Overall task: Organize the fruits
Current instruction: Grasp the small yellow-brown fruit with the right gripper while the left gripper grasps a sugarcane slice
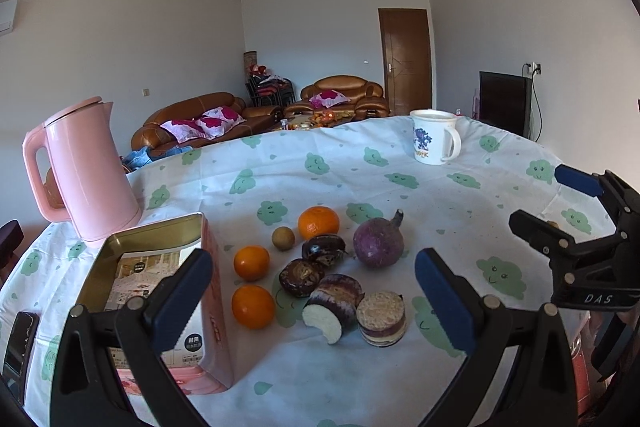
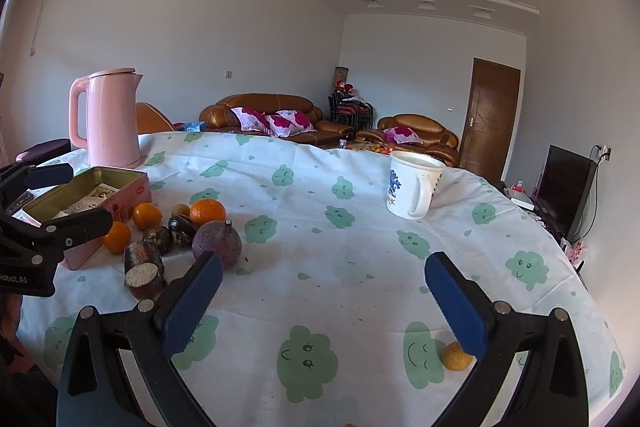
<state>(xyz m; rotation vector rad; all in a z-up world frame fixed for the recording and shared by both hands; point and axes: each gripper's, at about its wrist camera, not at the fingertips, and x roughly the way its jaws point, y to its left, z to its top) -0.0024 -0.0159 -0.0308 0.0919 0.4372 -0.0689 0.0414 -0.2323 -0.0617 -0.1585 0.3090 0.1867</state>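
Cloud-printed cloth covers the round desk [image 1: 360, 163], with brown sofas and a door behind. "DAS" shows on the right gripper [image 1: 560, 211] body and "Robot.AI" on the left gripper [image 2: 60, 195]; the white mug [image 1: 434, 137] bears blue print ending "HK". A pink kettle [image 1: 90, 171] stands behind an open pink tin [image 1: 208, 267] with Chinese labels. Just right of the tin cluster three oranges [image 1: 252, 306], a small brown fruit [image 1: 283, 238], a purple passion fruit [image 1: 378, 242], dark chestnuts [image 1: 301, 277] and cut cane pieces [image 1: 382, 319]. A yellow ball-like fruit [image 2: 456, 357] lies apart near the right jaws. Both jaws gape wide, empty.
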